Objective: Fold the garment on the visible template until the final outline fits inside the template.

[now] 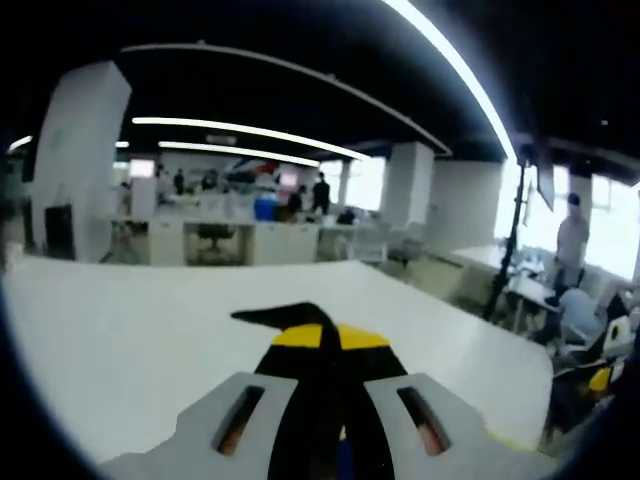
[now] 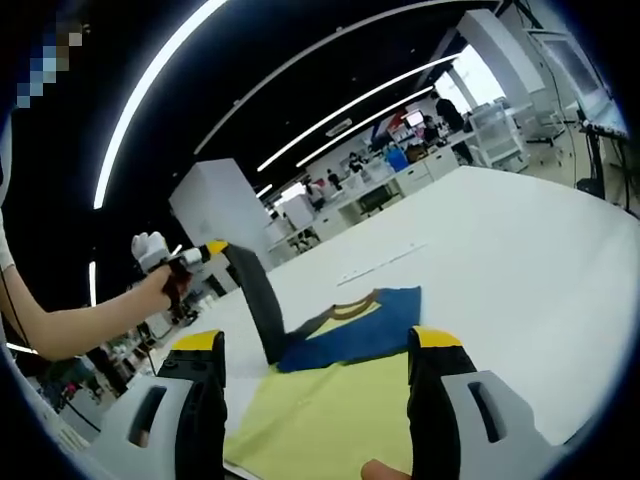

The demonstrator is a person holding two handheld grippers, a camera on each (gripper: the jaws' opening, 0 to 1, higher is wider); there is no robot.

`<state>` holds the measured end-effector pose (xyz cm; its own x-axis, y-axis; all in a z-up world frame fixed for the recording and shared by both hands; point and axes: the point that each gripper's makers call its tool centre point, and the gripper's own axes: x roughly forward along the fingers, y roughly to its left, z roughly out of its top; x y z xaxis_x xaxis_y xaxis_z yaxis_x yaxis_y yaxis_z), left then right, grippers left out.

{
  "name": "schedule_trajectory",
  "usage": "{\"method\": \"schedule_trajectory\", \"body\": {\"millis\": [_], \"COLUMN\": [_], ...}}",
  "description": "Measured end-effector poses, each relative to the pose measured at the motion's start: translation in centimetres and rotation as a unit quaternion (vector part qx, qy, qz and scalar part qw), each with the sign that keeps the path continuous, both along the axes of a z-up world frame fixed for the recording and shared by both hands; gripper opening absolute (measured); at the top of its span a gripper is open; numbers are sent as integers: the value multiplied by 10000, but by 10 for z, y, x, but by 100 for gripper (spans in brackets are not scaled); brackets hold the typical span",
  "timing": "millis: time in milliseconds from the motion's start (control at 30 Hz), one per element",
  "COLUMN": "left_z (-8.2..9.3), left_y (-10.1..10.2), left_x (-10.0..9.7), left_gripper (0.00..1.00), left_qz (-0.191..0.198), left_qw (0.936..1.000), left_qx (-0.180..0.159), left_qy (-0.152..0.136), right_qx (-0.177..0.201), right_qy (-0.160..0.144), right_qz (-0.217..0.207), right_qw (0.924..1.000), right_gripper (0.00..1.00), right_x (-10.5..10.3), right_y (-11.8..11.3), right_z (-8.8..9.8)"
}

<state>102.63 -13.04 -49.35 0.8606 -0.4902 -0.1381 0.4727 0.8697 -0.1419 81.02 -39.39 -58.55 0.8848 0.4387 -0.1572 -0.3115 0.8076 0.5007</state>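
Observation:
A garment lies on the white table (image 2: 520, 260) in the right gripper view: yellow-green body (image 2: 330, 410), blue upper part (image 2: 365, 330) with a tan collar. Its dark grey sleeve (image 2: 262, 300) is lifted steeply up and to the left, held at its end by my left gripper (image 2: 200, 253) in a white-gloved hand. In the left gripper view, my left gripper (image 1: 322, 335) has its yellow-tipped jaws together on dark fabric (image 1: 275, 316) that sticks out past the tips. My right gripper (image 2: 318, 345) is open just above the garment's body, with nothing between its jaws.
A faint line (image 2: 385, 262) marks the table beyond the garment. The white table (image 1: 130, 340) stretches far ahead. Office desks, pillars and people stand in the background, and a tall black stand (image 1: 512, 235) rises beside the table's right edge.

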Motion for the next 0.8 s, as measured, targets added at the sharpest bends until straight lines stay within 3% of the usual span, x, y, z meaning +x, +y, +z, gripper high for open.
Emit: {"method": "schedule_trajectory", "body": {"millis": [567, 800], "left_z": [-27, -51], "left_y": [-63, -97], "left_x": [0, 2], "left_gripper": [0, 0], "left_qz": [-586, -843], "left_qw": [9979, 9952], "left_qx": [-201, -260], "left_qy": [207, 426], "right_qx": [-37, -39], "right_qy": [78, 115], "right_qz": [-153, -198], "right_qw": [9998, 9997], "right_gripper": [74, 74], "right_x": [-1, -1], "right_y": [-14, -20], "right_z": [-5, -7]}}
